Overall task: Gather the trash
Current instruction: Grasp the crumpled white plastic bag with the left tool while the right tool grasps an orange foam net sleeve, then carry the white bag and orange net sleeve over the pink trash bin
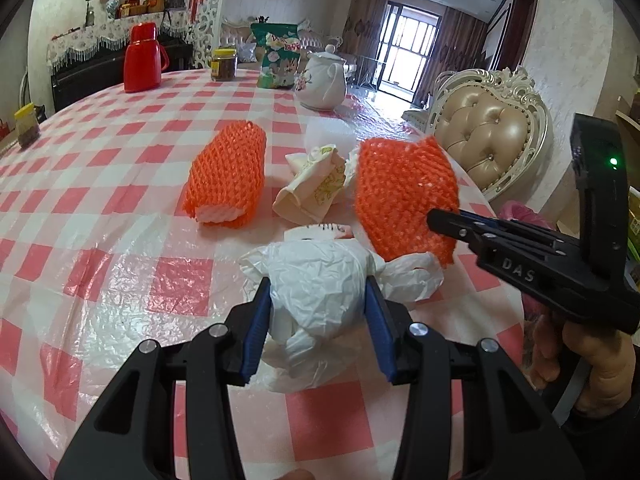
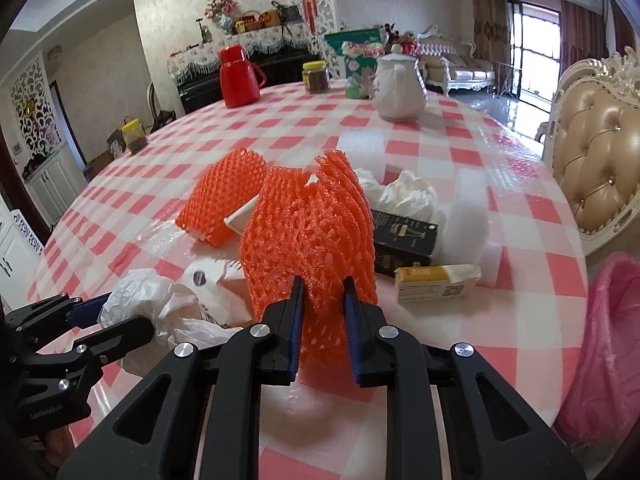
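My left gripper [image 1: 318, 286] is shut on a crumpled white plastic bag [image 1: 320, 276] that rests on the checked tablecloth [image 1: 120, 240]; the bag also shows in the right wrist view [image 2: 152, 300]. My right gripper [image 2: 323, 284] is shut on an orange foam net [image 2: 312, 232] and holds it above the table; the net also shows in the left wrist view [image 1: 404, 192]. A second orange foam net [image 1: 228, 176] lies flat on the table. A crumpled paper wrapper [image 1: 316, 188] lies between the two nets.
A black box [image 2: 404, 240], a yellow and white box [image 2: 436, 282] and white tissue [image 2: 408, 196] lie to the right. A pink-lined bin [image 2: 604, 344] stands off the table's right edge beside a padded chair [image 2: 600, 152]. A red flask [image 1: 142, 58], jar [image 1: 223, 64], snack bag [image 1: 278, 56] and white teapot [image 1: 322, 80] stand at the far side.
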